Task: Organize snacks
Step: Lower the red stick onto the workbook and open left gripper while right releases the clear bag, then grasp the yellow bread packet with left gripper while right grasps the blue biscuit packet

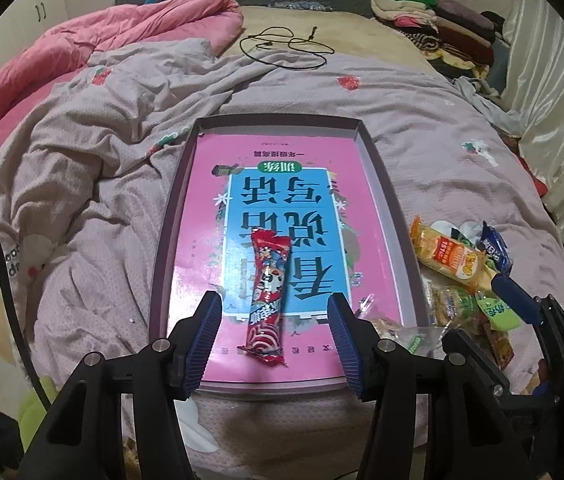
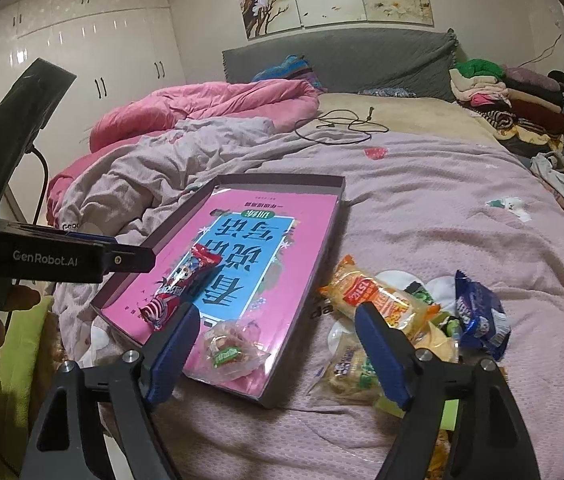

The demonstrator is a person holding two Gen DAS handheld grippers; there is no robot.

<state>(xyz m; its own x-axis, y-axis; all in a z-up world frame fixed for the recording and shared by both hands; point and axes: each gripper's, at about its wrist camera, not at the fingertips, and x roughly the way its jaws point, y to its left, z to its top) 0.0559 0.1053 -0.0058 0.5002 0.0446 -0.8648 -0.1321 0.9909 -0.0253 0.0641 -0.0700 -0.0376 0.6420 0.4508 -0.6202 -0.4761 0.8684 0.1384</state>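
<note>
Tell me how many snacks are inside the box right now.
2: a long red snack stick lying near the box's front middle, and a clear snack bag at its front right corner. Others may be hidden.

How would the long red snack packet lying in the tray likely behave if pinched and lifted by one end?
The red snack packet probably bends: it looks thin and crinkled. Its glossy film may slip. It seems light and lies flat, so it is unlikely to roll.
</note>
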